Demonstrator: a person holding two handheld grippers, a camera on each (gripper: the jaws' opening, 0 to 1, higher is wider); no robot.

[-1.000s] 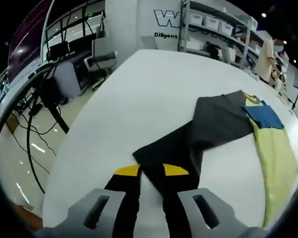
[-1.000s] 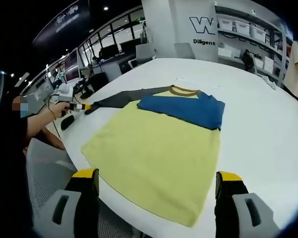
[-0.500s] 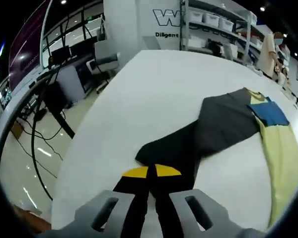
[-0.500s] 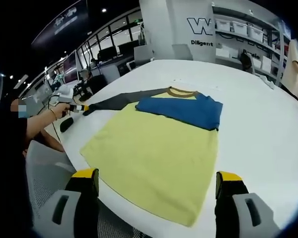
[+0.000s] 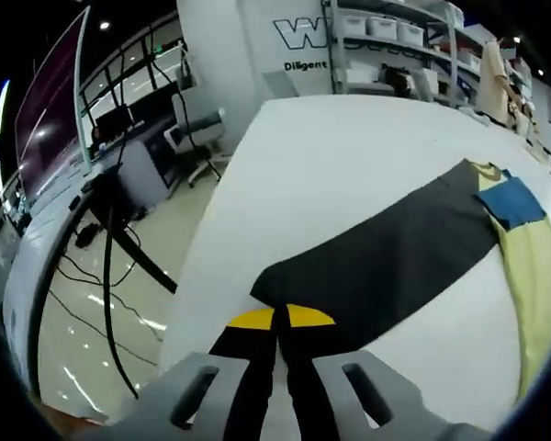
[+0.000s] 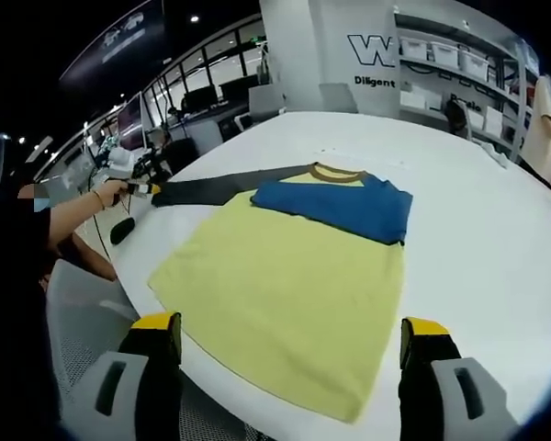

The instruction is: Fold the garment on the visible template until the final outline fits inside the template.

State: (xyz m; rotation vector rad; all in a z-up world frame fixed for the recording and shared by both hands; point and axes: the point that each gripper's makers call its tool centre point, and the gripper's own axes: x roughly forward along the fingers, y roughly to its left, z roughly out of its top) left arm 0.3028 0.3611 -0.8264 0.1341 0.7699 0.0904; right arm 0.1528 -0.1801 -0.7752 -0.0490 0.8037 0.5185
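White and broad, the worktop (image 6: pixel 496 230) stretches across an open hall of shelving, desks and monitors, with a large "W" sign on the rear wall. On it lies the garment (image 6: pixel 294 276), a yellow shirt spread flat with its hem toward the right gripper view's camera, its brown collar at 12 o'clock and a blue sleeve (image 6: pixel 340 204) folded across the chest just below the collar.

In the left gripper view, the left gripper (image 5: pixel 277 317) has its yellow-tipped jaws pressed together on the cuff end of the dark grey sleeve (image 5: pixel 386 266), which runs out flat over the worktop toward 2 o'clock, where the yellow body and a patch of blue meet it. Beyond the worktop's edge, toward 9 o'clock, black cables trail over a glossy floor beside an office chair (image 5: pixel 197 129).

In the right gripper view, the right gripper (image 6: pixel 289 335) hangs with its jaws spread wide apart, holding nothing, one on either side of the shirt's hem, near the worktop's edge. Toward 10 o'clock, a person's hand (image 6: pixel 106 193) holds the left gripper at the tip of the grey sleeve. A small dark object (image 6: pixel 121 230) lies on the worktop near that hand; what it is cannot be told.
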